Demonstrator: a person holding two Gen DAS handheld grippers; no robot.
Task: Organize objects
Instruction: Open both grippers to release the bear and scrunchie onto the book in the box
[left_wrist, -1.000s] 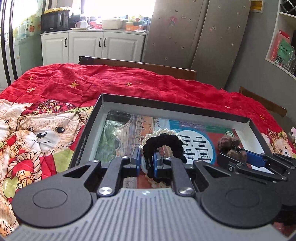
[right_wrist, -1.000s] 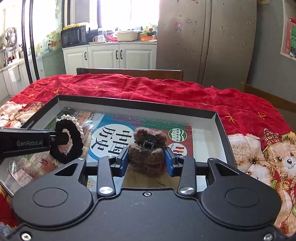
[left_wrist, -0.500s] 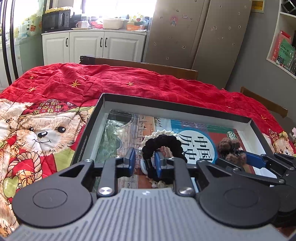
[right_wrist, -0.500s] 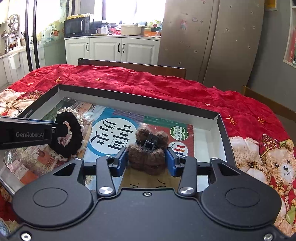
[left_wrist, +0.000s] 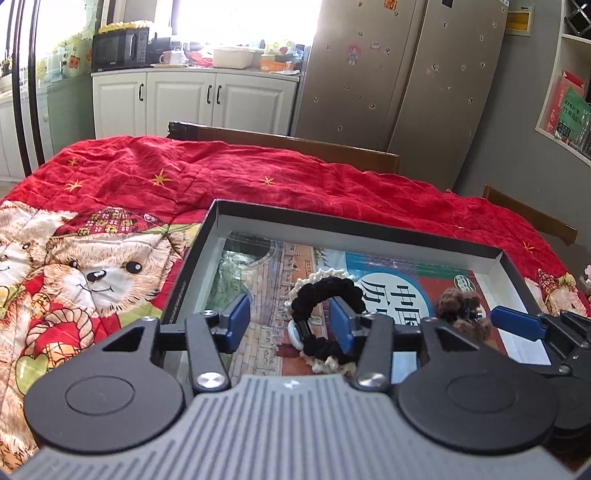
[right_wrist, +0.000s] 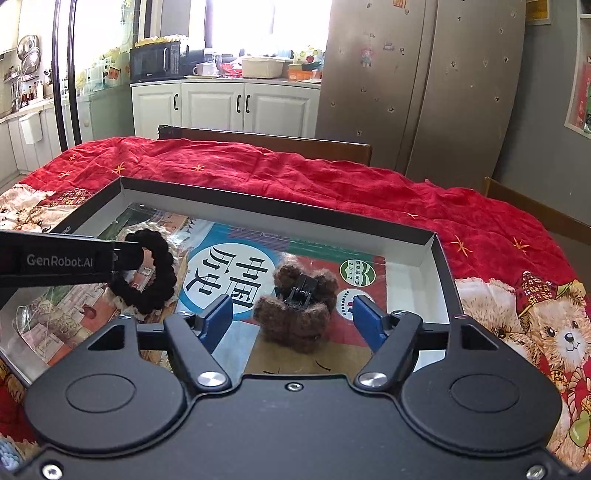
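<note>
A shallow black box (left_wrist: 332, 221) lies on the quilt with a history book (left_wrist: 391, 295) flat inside it. My left gripper (left_wrist: 289, 328) hangs low over the book, its jaws opening. A black scrunchie (left_wrist: 328, 291) is looped around its right finger and no pad presses on it. A cream scrunchie (left_wrist: 318, 275) lies under the black one. In the right wrist view that left finger (right_wrist: 66, 260) passes through the black scrunchie (right_wrist: 159, 273). My right gripper (right_wrist: 293, 323) is also opening. A brown fuzzy hair clip (right_wrist: 295, 314) stands on the book between its blue pads, clear of both.
A red quilt with teddy-bear prints (left_wrist: 92, 273) covers the table around the box (right_wrist: 258, 199). Wooden chair backs (left_wrist: 288, 142) stand at the far edge and the right side. White cabinets (left_wrist: 192, 99) and a steel fridge (left_wrist: 399, 74) are beyond.
Both pairs of jaws have spread. The left let go of the black scrunchie, which stays hooked on its right finger. The right released the brown clip, which now stands free on the book.
</note>
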